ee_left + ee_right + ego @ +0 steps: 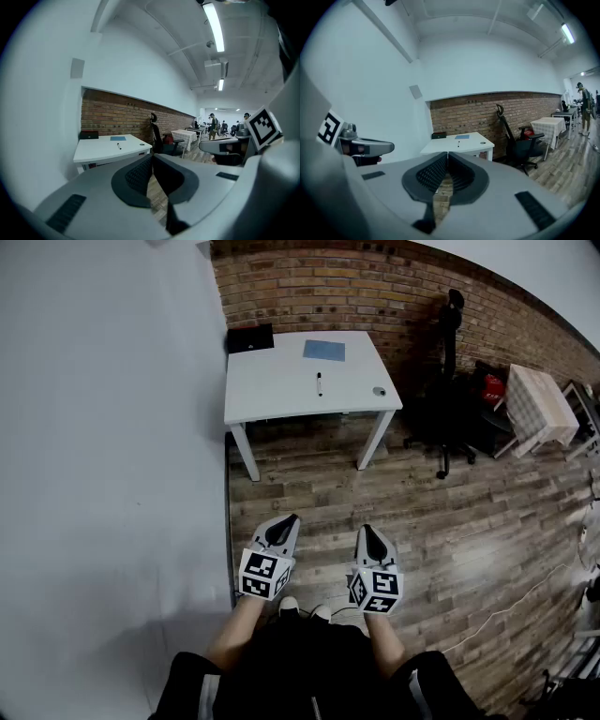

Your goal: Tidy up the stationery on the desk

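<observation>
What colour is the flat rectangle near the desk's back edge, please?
The rectangle is light blue, clearest in the head view.

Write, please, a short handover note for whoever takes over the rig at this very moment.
Left gripper: jaws together, empty, held low.
Right gripper: jaws together, empty, held low beside it.
Things: all on the white desk, well ahead of both grippers. The black pen lies mid-desk, with the flat blue pad behind it. The black box is at the back left corner and a small round object is near the right edge.
Done: nothing touched, as far as I can see.
Left: walk up to the desk, then the whole tidying.
</observation>
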Demonstrator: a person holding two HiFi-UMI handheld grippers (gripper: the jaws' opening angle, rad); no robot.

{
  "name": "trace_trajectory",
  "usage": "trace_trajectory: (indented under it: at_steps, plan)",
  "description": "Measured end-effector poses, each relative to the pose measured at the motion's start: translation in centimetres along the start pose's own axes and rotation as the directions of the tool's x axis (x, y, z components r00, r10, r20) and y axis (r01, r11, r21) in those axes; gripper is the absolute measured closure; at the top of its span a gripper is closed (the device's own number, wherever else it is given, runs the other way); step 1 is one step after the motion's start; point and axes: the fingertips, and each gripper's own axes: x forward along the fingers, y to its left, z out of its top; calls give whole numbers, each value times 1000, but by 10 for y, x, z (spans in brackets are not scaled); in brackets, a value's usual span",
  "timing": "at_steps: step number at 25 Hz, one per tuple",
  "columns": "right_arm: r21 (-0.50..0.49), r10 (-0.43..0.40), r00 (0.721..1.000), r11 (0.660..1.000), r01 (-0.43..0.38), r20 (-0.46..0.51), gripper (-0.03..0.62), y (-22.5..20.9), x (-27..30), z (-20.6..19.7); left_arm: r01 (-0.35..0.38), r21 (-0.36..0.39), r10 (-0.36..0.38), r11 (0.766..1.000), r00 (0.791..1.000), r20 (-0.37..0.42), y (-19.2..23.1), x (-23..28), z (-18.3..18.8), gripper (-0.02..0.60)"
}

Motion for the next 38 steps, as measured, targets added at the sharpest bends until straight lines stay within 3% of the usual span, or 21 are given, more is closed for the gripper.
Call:
trace_trajectory:
  at_steps: [21, 38]
  plan:
    - [1, 22, 999, 1000, -22, -29, 571, -8, -12, -9, 17, 2, -17, 1000, 1000, -16, -22, 2, -10, 560]
    - [13, 80, 996, 997, -80, -33, 571, -14, -39, -24, -15, 4, 15, 1000, 1000, -26, -59, -5, -21, 560]
